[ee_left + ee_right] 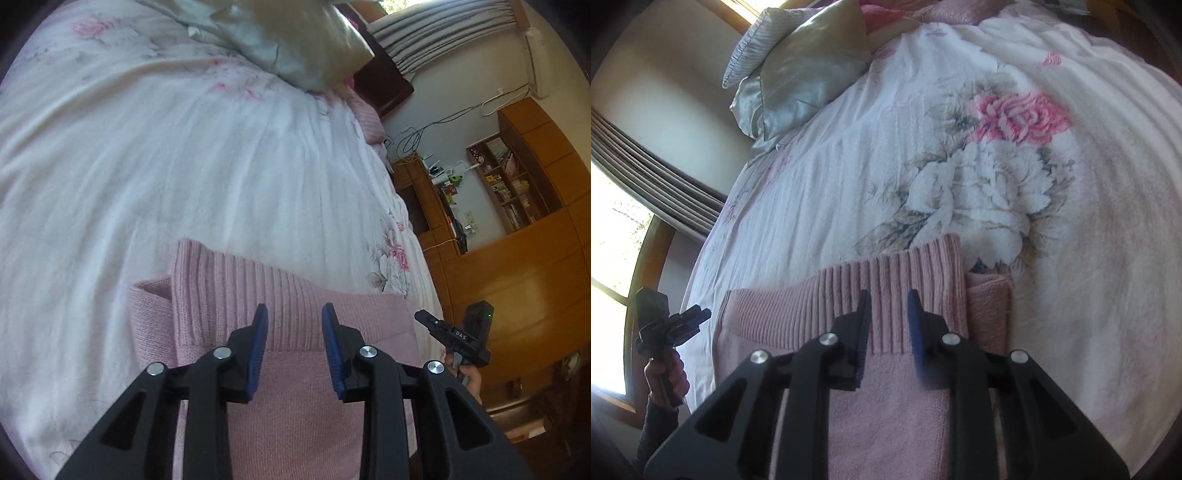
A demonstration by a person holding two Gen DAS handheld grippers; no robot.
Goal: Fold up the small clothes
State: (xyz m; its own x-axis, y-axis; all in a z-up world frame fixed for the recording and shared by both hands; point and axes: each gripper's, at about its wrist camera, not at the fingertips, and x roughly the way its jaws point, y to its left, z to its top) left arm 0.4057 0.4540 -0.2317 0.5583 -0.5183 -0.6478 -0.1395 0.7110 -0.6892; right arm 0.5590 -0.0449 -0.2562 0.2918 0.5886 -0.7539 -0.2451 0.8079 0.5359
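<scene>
left gripper (294, 310) jaws parted, right gripper (888, 295) likewise

Pink ribbed sweater (295, 398) on a white, pink-flowered bedspread (147, 166); silvery pillow (798, 77).

Left wrist view: looks down along the left gripper (294, 314), close over the pink knit garment (295, 387), facing the far pillow (295, 48).
Right wrist view: the same near, downward look along the right gripper (888, 301).
Shared: garment, floral bedspread (960, 147), pillow; each view catches the other gripper at its edge.
</scene>
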